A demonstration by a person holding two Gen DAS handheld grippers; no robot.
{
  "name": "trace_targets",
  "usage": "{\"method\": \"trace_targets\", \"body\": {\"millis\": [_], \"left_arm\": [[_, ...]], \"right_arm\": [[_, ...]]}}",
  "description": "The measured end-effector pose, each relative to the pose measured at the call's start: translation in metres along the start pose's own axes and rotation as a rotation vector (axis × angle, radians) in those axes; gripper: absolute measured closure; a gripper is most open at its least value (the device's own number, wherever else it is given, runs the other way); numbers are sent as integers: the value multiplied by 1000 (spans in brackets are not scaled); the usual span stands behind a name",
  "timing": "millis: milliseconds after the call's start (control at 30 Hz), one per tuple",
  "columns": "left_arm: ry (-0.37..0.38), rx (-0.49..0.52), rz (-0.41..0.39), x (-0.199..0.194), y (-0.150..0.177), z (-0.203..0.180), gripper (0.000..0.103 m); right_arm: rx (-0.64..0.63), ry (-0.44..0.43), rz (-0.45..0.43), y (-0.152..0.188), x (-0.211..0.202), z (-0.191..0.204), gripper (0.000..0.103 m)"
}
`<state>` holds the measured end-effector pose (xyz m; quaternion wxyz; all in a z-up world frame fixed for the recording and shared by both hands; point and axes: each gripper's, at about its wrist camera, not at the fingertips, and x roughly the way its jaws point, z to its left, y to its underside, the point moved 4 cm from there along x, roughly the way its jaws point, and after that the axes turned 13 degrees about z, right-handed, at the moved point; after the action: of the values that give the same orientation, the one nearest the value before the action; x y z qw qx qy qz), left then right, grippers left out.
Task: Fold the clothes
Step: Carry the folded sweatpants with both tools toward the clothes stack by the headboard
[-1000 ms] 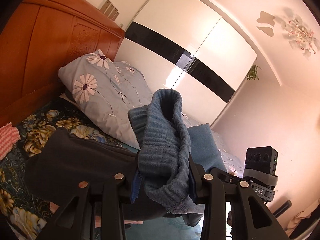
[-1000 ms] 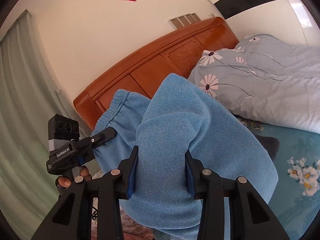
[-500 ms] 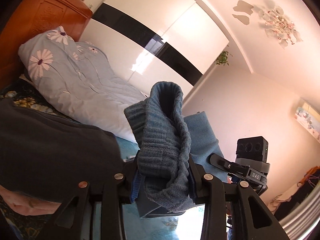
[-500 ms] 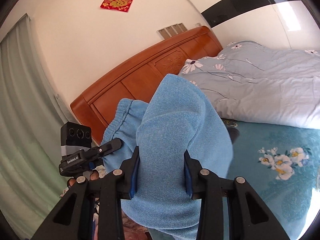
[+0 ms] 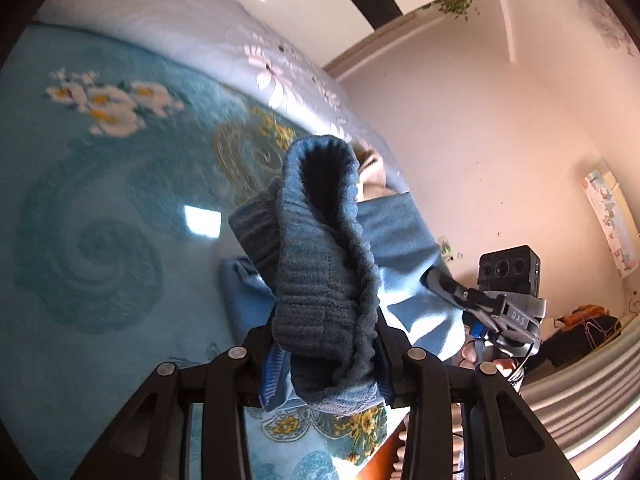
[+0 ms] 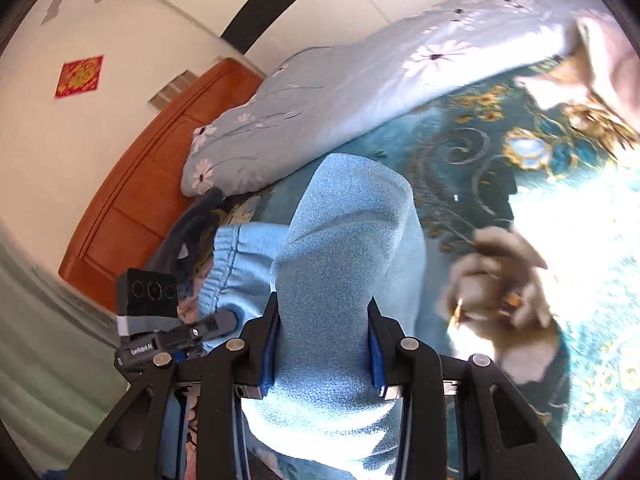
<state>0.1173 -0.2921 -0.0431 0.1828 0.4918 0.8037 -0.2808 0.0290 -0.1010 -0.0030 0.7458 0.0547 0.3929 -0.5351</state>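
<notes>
a teal floral bedspread (image 5: 100,240) fills the frame's left. left gripper (image 5: 326,356) and right gripper (image 6: 322,344) jaws each clamp the blue garment (image 6: 348,240) at centre; lay it flat, edges aligned.

Quilt (image 6: 360,80) lies along the far side of the bed (image 5: 100,200), running up to the headboard (image 6: 140,184). A dark garment (image 6: 192,232) lies on the bed near the headboard, beside the quilt's end.

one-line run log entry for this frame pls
stage: fold in progress | left gripper: shut on ribbed cuff | right gripper: shut on blue fleece garment | below: teal bedspread
</notes>
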Motion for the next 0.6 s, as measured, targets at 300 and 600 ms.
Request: {"method": "trace_targets", "body": {"millis": [300,600], "left_arm": [[-164,-8,102,84,14,-4,48],[-262,-82,92,88,24,17,31]], "right_arm": [[128,23,40,28,-25,-109,65],[124,-29,38,39,-22,-133,65]]}}
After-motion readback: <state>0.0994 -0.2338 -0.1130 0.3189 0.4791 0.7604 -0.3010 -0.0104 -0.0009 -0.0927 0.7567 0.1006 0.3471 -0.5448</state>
